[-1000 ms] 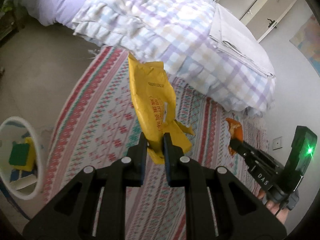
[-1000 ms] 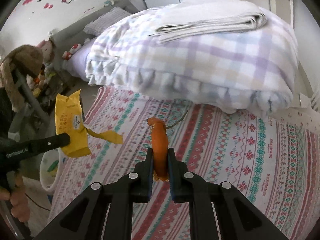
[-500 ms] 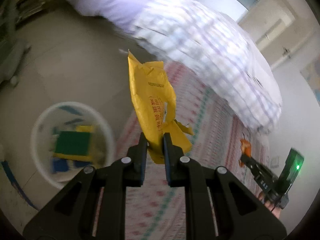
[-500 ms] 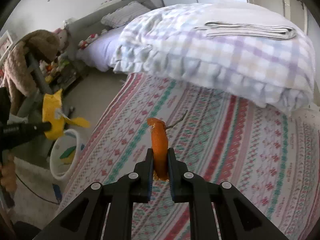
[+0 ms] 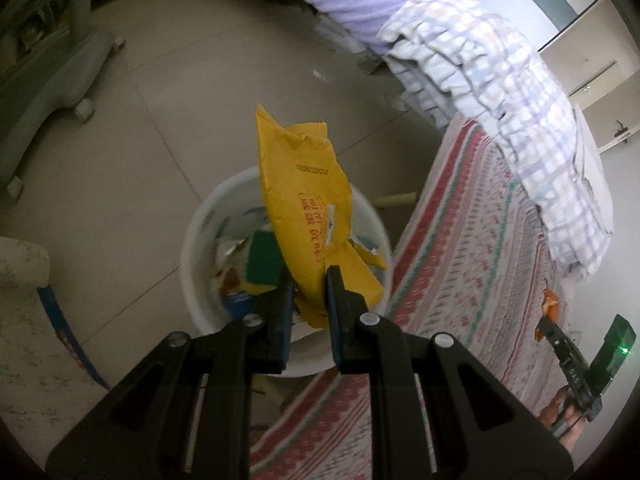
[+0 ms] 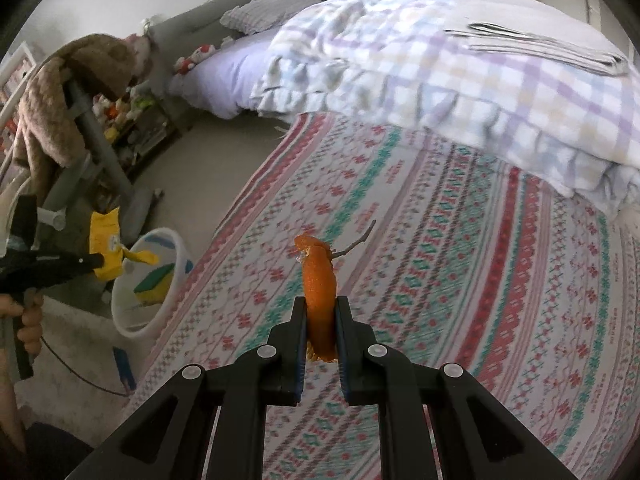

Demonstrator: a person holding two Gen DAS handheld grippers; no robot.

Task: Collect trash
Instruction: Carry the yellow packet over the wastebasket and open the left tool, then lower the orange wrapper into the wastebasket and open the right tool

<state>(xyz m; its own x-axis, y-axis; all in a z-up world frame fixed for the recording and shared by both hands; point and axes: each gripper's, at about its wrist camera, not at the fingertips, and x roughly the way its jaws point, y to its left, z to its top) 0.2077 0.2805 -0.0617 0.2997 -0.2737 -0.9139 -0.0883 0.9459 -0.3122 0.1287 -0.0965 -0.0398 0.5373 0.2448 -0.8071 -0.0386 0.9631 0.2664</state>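
My left gripper [image 5: 307, 280] is shut on a crumpled yellow wrapper [image 5: 304, 200] and holds it right above the white trash bin [image 5: 196, 240], which holds several wrappers and a green sponge. The right wrist view shows that gripper [image 6: 100, 261], the wrapper [image 6: 105, 228] and the bin [image 6: 120, 312] at the left. My right gripper [image 6: 321, 312] is shut on an orange peel [image 6: 318, 280] above the patterned rug [image 6: 460, 260]. It also shows in the left wrist view [image 5: 544, 322] at the far right.
The bed with a checked quilt [image 6: 460, 72] borders the rug's far side. A grey wheeled stand [image 5: 52, 80] and a draped brown plush [image 6: 60, 92] stand left of the bin. A thin twig [image 6: 356, 242] lies on the rug. A white furry mat [image 5: 24, 340] lies near the bin.
My left gripper has swung left off the rug with the yellow wrapper and now hangs over the bin. My right gripper still holds the peel and has turned a little left.
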